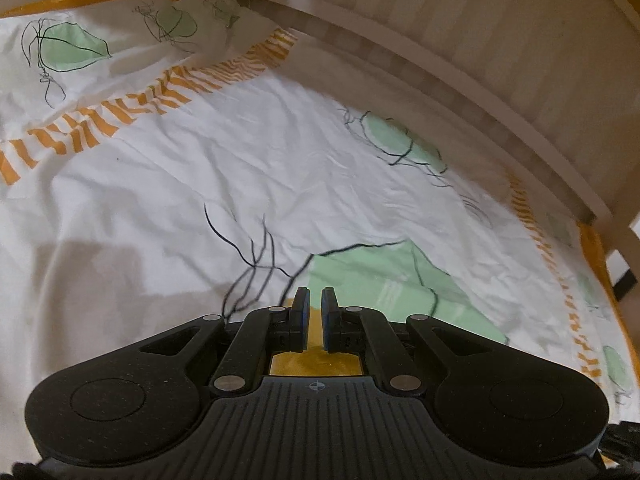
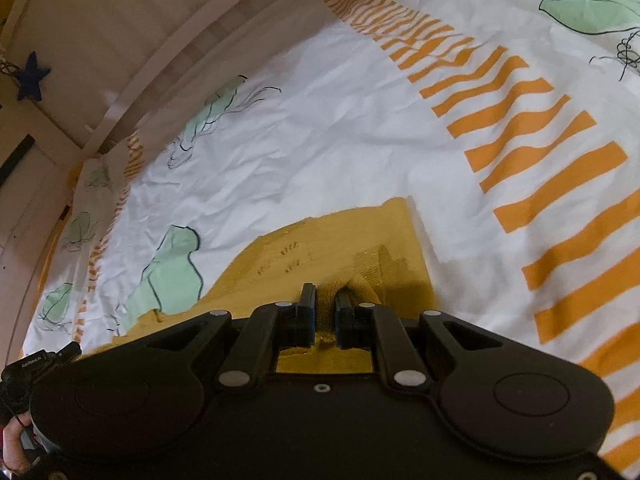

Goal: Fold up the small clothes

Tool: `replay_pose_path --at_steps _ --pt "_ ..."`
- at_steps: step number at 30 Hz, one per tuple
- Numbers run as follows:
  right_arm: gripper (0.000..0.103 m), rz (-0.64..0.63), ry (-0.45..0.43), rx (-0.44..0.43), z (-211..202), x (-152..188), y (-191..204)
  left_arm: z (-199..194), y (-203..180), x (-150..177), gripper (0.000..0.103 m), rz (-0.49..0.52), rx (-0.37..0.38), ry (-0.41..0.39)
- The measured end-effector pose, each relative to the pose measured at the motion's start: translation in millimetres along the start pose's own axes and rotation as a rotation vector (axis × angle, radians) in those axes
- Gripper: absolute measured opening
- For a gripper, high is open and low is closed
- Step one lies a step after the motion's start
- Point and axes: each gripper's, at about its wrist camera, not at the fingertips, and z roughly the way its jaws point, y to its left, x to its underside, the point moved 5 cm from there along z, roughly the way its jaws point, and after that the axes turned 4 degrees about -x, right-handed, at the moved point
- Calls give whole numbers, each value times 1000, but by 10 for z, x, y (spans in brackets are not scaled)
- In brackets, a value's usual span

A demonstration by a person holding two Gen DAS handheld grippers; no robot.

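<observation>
A mustard-yellow knitted garment (image 2: 340, 240) lies on a white bed cover (image 2: 320, 120) printed with green leaves and orange stripes. In the right wrist view my right gripper (image 2: 325, 290) is shut on a bunched fold of this garment, which spreads out ahead of the fingers. In the left wrist view my left gripper (image 1: 315, 294) is shut, with a strip of the yellow garment (image 1: 316, 362) showing between and under its pads. Beyond those fingers only the bed cover (image 1: 240, 160) shows. The rest of the garment is hidden under the gripper body.
A pale wooden bed rail (image 1: 440, 60) curves along the far side of the cover, also in the right wrist view as the bed rail (image 2: 140, 40). A dark blue star (image 2: 30, 76) hangs at left. A person's hand (image 2: 12, 452) and a black device (image 2: 40, 360) sit at lower left.
</observation>
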Motion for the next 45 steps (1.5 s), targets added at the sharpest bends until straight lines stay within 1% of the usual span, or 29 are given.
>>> replay_pose_path --at_steps 3,4,5,6,7,8,9,10,12,16,19,22,25,29,32,34,37,39,41,43,45 --pt "20 19 -5 -15 44 -9 -37 42 59 -39 10 -2 -26 6" --pt "23 25 -5 -18 47 -4 -46 27 84 -48 16 -4 -42 7" --pt "26 23 -11 -20 44 -4 -48 11 93 -58 20 -6 -55 7" --pt "36 21 -19 -22 36 -4 -41 -18 93 -66 23 -5 -63 4" --pt "47 16 -31 -26 11 -7 -29 -53 84 -79 23 0 -67 2" --pt "53 10 -47 -25 -19 -12 -8 -95 58 -96 23 8 -66 0" --pt "61 -1 -65 -21 -67 -17 20 -141 19 -113 23 23 -62 -1" --pt "67 -14 -81 -12 -102 -30 40 -191 -21 -129 23 40 -57 -3" --pt "70 -44 -106 11 -192 -59 89 -310 -129 -157 23 82 -49 -6" --pt "71 -72 -112 11 -363 -91 194 -577 -373 -134 24 167 -8 10" --pt "72 -104 -100 12 -496 -59 282 -798 -509 -64 25 211 31 28" --pt "74 -138 -86 7 -595 38 358 -956 -551 49 27 242 57 44" --pt "74 -166 -56 14 -639 188 419 -1043 -537 210 30 262 61 73" --pt "74 -229 -19 41 -616 431 505 -930 -479 473 30 288 34 129" --pt "74 -287 10 59 -535 596 596 -729 -436 687 30 313 22 175" --pt "74 -329 21 78 -456 666 674 -588 -397 788 30 334 -1 196" --pt "74 -378 38 85 -314 734 791 -408 -362 841 30 350 -8 216" --pt "74 -399 51 90 -213 765 862 -274 -317 848 30 353 -14 246" --pt "74 -431 56 96 -111 779 945 -178 -245 862 30 335 -31 276" --pt "74 -469 57 109 -12 788 1036 -144 -188 843 30 296 -23 290" --pt "74 -503 63 114 85 803 1123 -146 -186 825 30 280 -24 301"
